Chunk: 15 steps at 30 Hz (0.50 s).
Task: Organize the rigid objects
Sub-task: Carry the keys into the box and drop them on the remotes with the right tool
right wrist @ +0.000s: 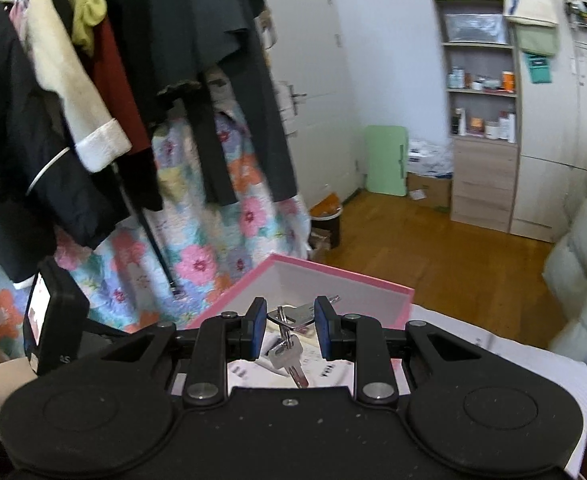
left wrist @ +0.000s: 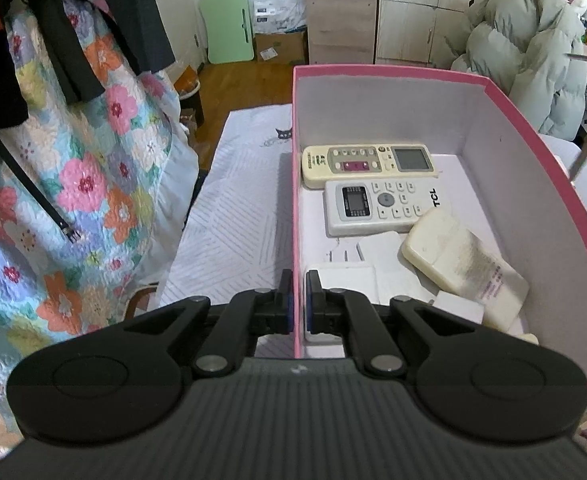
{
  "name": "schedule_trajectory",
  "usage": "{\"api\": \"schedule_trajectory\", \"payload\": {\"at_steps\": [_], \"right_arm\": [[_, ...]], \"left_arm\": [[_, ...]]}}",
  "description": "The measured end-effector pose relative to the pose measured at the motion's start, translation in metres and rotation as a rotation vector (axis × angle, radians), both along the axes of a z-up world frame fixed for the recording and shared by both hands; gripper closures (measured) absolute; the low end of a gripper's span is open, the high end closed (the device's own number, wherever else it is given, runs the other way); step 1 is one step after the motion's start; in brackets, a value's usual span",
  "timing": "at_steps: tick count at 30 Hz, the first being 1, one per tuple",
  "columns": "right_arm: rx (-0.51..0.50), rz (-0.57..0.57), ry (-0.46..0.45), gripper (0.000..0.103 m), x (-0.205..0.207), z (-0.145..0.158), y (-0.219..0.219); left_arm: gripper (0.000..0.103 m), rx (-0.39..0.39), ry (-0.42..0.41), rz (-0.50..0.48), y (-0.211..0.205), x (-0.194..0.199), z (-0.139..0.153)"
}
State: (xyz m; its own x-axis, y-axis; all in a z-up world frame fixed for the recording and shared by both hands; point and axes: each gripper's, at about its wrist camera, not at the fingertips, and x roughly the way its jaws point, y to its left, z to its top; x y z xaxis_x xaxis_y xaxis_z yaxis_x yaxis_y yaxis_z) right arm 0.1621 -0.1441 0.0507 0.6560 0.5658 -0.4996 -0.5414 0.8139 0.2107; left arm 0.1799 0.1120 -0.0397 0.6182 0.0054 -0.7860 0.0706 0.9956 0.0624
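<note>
The bunch of keys (right wrist: 289, 328) hangs between the right claw's (right wrist: 288, 330) blue pads, pinched at its flat tab, above the pink box (right wrist: 333, 270). Best lowered to the bare floor at the box's 3 o'clock, clear of the TCL remote (left wrist: 385, 206), then the pads parted. The left claw (left wrist: 298, 304) is clamped on the box's near wall at 6 o'clock, steadying it.

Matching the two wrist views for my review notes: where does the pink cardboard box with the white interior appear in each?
Left wrist: the pink cardboard box fills the centre and right; the left gripper is clamped on its near-left wall.
Right wrist: its far corner shows at lower centre, just beyond the right gripper, which holds a silver key bunch.
Shared landmark: the green folding board leaning against the wall.
</note>
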Motion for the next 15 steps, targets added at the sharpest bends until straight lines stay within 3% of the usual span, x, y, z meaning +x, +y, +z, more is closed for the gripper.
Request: {"api": "schedule_trajectory", "payload": {"at_steps": [12,15], "right_arm": [[-0.075,0.032,0.153,0.074,0.057,-0.050,0.054],[-0.095,0.022,0.152,0.074,0.068,-0.056,0.063]], "left_arm": [[0.100,-0.005,-0.012,-0.004,0.002,0.003,-0.001],[0.100,0.001,-0.011,-0.007,0.000,0.002,-0.001]]}}
